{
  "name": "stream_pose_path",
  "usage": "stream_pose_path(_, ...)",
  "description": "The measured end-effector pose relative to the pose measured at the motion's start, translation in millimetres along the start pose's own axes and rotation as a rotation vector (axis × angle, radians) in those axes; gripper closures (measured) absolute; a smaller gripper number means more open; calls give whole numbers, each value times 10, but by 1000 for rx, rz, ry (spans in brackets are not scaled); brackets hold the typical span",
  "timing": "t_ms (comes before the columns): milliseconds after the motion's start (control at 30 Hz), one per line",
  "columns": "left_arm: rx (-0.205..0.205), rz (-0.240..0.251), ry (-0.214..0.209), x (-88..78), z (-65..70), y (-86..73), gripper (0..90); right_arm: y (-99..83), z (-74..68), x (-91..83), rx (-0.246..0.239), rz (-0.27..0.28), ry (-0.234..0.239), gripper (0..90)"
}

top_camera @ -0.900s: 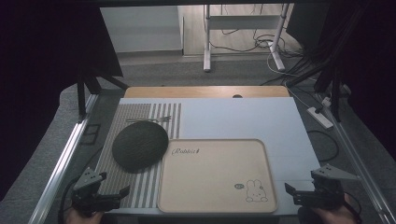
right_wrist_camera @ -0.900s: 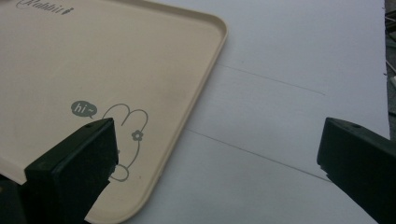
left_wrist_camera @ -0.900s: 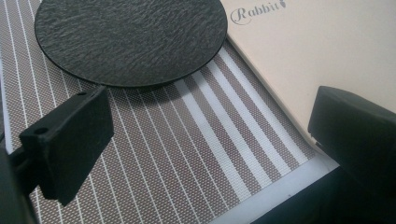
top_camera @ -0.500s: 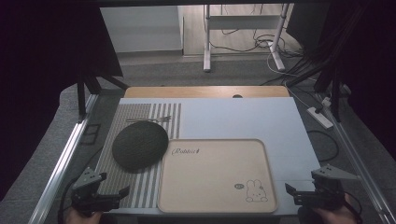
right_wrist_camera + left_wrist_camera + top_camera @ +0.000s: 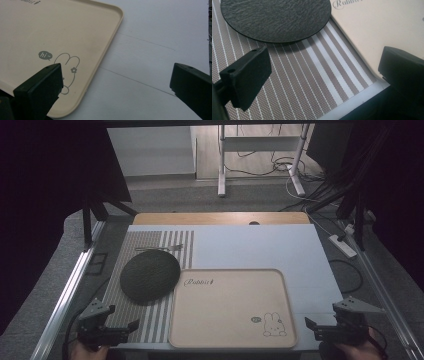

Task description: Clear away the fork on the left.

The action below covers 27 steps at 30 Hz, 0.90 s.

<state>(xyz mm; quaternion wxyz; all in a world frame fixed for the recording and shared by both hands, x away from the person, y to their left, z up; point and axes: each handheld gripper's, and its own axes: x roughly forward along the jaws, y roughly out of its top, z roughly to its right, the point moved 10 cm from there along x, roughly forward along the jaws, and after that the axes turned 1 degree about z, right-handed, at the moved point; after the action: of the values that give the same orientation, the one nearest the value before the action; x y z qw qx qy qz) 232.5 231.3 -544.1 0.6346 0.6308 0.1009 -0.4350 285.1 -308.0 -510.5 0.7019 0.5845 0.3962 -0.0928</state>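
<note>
The left gripper (image 5: pixel 131 326) hangs at the near left corner of the table, held from below by a hand (image 5: pixel 85 351), its jaws spread wide with nothing between them. In the left gripper view the same gripper (image 5: pixel 324 72) looks down on a striped placemat (image 5: pixel 294 85), brown mesh with white lines, which lies directly under the gap between the jaws. Ahead of that gripper and a little to its left sits a dark round mat (image 5: pixel 277 17) with a rough, slate-like surface, resting on the placemat. Ahead and to its right lies a beige tray (image 5: pixel 382 27), whose near left edge passes just beside the right jaw (the cursive lettering at the tray's far corner is only partly legible).

The right gripper (image 5: pixel 311 326) is at the near right corner of the table, also held from below by a hand (image 5: pixel 357 351). Its jaws stand wide apart and hold nothing. In the right gripper view, the right gripper (image 5: pixel 116 82) looks over the white table sheet (image 5: pixel 155 50), which fills the space between the jaws. The tray (image 5: pixel 50 32) lies ahead and to this gripper's left, with its rounded near right corner just beside the left jaw. A rabbit drawing (image 5: pixel 67 67) with a small "hi~" bubble is printed there, partly hidden behind that jaw.

From the high view, the tray (image 5: pixel 230 305) lies between the two grippers, the round mat (image 5: pixel 150 275) touches or slightly overlaps its far left edge, and a thin dark utensil (image 5: pixel 157 248) lies just beyond the mat on the placemat (image 5: pixel 150 320).
</note>
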Motion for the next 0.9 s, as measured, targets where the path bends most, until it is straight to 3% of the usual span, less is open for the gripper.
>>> stream_pose_path(267, 29, -6, 1, 69, -7, 63, 0, -4, -8, 8, -10, -6, 2, 0)
stream_pose_path(467, 35, 7, -21, 110, -10, 101, 0, -6, -17, 13, -18, -11, 5, 0)
stream_pose_path(700, 52, -17, -34, 183, -32, 116, 0, -6, -17, 14, -18, -12, 4, 0)
stream_pose_path(900, 39, -31, -34, 238, -82, 150, 0, -8, -21, 19, -21, -15, 5, 0)
